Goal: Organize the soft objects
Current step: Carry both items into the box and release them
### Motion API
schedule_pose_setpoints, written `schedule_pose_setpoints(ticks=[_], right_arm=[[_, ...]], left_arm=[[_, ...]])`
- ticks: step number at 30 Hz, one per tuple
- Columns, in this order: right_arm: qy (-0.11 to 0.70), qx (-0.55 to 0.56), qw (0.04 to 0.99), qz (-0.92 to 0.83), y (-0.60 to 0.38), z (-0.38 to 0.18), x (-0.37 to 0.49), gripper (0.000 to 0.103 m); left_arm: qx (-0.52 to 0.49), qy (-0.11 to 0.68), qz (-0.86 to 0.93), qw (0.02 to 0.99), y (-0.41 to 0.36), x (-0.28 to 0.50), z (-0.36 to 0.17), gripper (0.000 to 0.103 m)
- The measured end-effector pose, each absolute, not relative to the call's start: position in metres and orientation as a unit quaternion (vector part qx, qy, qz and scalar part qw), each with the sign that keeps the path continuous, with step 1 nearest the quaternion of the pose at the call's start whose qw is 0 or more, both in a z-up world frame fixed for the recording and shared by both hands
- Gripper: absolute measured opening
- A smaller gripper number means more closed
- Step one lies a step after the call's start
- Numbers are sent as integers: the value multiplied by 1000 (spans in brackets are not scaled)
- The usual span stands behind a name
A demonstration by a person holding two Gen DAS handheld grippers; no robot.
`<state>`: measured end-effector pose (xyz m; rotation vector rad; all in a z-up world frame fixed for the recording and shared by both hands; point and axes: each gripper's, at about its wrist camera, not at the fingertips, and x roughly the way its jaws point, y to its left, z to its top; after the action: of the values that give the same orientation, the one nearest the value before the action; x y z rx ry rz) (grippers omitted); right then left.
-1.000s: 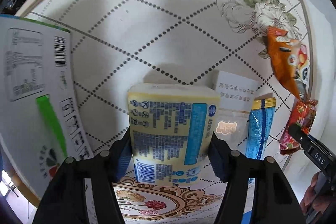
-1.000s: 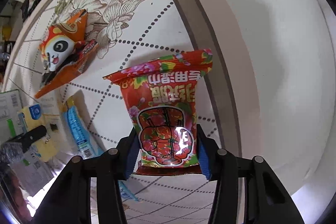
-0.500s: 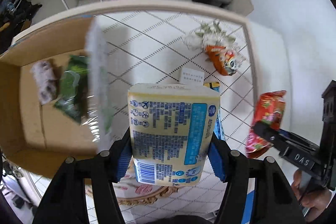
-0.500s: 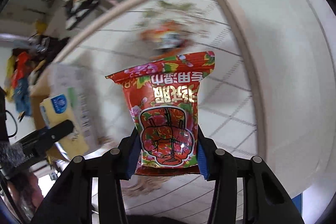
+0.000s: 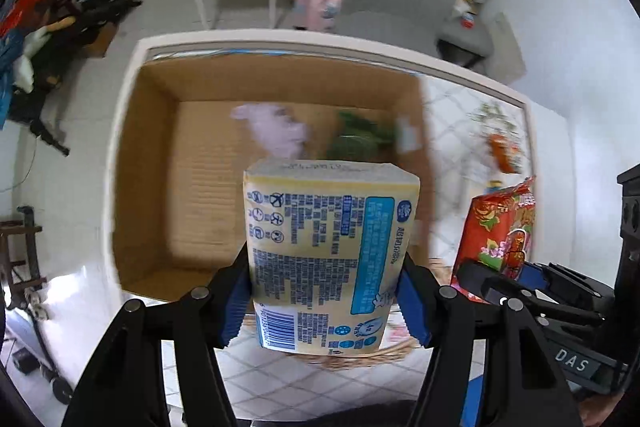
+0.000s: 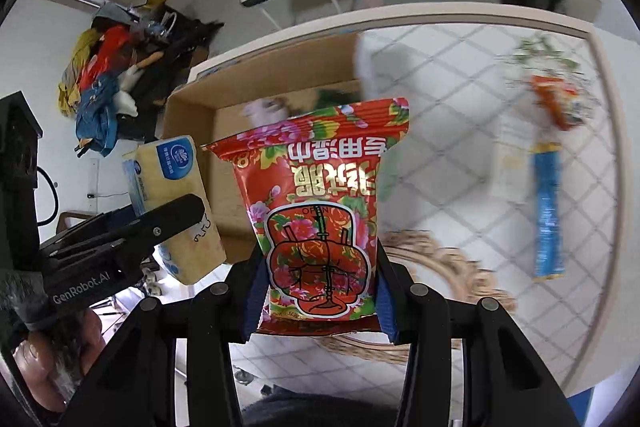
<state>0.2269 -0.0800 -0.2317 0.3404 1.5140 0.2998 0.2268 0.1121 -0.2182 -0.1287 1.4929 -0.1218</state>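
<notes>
Left wrist view: the left gripper [image 5: 326, 297] pinches a yellow tissue pack [image 5: 326, 259], with the open cardboard box [image 5: 156, 187] ahead and below it. Right wrist view: the right gripper [image 6: 318, 303] clamps a red wipes packet [image 6: 320, 223], the box ahead-left.

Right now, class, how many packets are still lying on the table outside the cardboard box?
2, both blurred by motion: an orange packet near the table's far right corner, and a blue packet just in front of it. The held packs block part of the table, so others may be hidden.
</notes>
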Motion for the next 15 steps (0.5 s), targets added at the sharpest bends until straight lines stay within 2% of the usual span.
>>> schedule_pose_setpoints(ticks=[7,15], right_arm=[[717,139,673,119,-7,-290,246,48],[756,113,639,87,24,-361,251,48]], left_arm=[[-80,706,-23,703,183,262,-269,61],[-69,732,-21,677,201,308,-323,61]])
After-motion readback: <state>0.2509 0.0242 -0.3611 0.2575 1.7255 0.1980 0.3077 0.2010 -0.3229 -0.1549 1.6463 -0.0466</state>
